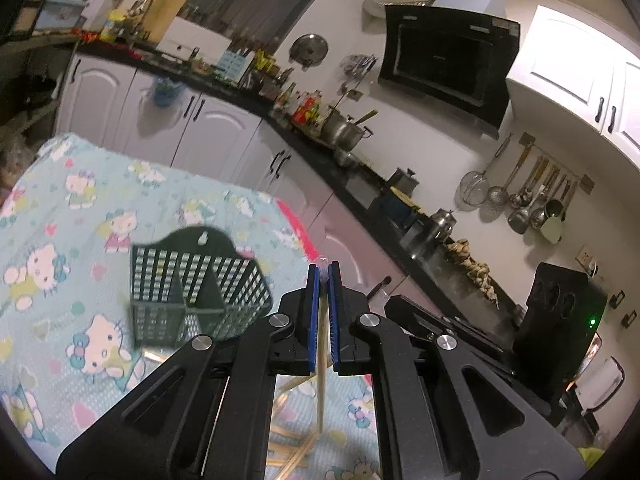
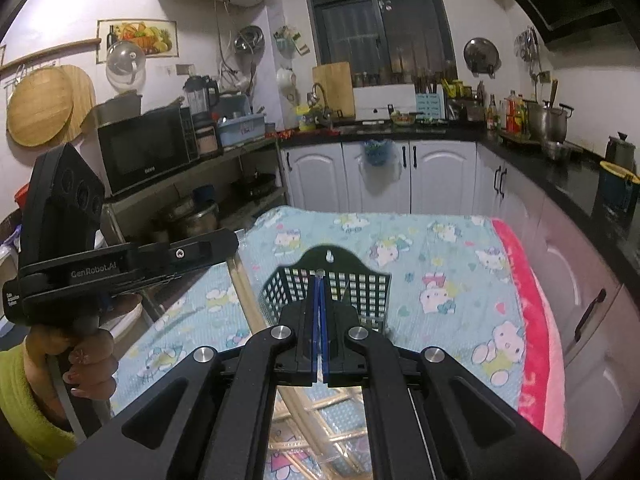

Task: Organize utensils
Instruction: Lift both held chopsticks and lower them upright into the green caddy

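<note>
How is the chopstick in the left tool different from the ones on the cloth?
The held chopstick is pinched in the left tool, hanging over the cloth; the loose chopsticks lie flat on it. It is alone; they crisscross in a heap. All are pale wood.

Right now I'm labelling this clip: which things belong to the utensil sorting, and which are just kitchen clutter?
Job:
chopstick in left gripper
black basket
loose chopsticks
right gripper

Lying about:
microwave
steel pot
hanging ladles
</note>
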Available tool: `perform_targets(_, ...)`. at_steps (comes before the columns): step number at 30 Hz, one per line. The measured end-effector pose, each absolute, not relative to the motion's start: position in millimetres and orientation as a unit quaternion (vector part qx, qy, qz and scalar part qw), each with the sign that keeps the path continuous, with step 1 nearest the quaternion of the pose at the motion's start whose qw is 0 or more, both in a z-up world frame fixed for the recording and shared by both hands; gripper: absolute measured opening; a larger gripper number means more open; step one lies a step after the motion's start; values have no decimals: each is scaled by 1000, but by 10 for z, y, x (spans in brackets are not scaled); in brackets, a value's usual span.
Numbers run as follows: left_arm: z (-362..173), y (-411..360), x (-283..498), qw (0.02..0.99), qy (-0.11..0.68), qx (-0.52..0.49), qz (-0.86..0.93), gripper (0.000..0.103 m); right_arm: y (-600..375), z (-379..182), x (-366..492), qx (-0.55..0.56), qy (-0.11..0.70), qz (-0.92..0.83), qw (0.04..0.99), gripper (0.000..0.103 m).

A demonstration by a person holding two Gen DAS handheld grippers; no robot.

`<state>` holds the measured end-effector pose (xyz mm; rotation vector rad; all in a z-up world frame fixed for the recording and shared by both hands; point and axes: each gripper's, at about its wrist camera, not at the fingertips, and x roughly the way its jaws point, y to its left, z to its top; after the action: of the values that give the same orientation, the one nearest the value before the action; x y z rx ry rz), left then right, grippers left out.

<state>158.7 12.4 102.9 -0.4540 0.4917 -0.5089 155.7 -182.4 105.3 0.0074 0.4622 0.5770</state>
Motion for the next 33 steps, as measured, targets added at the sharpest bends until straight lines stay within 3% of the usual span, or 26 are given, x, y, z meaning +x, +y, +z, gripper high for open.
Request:
perform_targets(20, 1954, 334, 1708, 948, 149, -185, -210, 2, -1735, 1857, 1664, 1, 149, 287, 946, 1)
perform_targets(33, 2014, 506, 2061, 968, 131, -154, -147, 2, -1566, 2013, 2055, 10, 140, 280, 950, 1)
